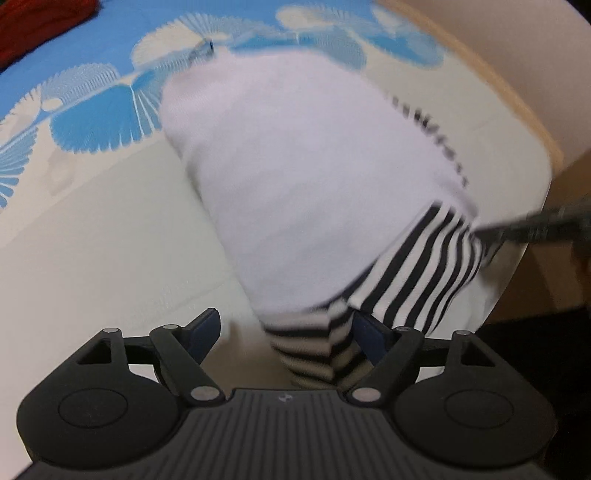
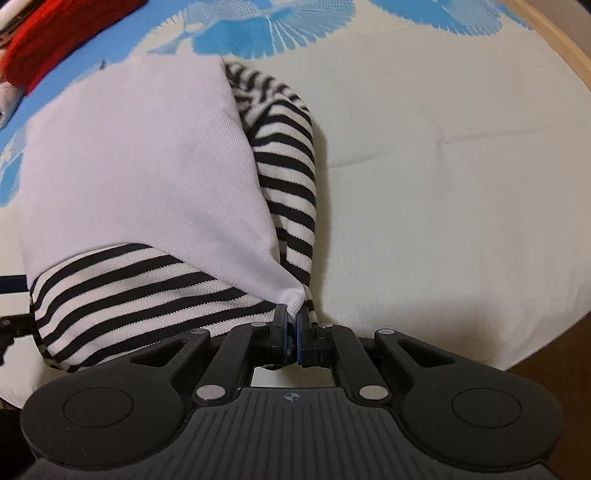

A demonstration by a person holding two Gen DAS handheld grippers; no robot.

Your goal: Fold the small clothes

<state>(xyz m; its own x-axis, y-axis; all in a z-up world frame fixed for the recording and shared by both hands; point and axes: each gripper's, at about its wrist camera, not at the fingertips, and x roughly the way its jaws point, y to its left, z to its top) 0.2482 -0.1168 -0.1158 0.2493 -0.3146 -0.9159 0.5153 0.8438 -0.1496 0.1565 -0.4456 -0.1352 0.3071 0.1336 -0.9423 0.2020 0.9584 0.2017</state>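
White garment [image 2: 140,155] corner is pinched in closed right gripper [image 2: 292,332] jaws for folding; striped sleeve [image 1: 317,347] sits between open left gripper [image 1: 286,336] jaws, ungripped, near garment's hem.

soft, even light is seen; the left wrist view is motion-blurred around the white garment [image 1: 295,177], edges bowed

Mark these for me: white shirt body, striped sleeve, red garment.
white shirt body [image 2: 140,155], right wrist view, middle of the plain panel
striped sleeve [image 2: 288,177], right wrist view, mid-length
red garment [image 2: 55,33], right wrist view, centre of its visible part
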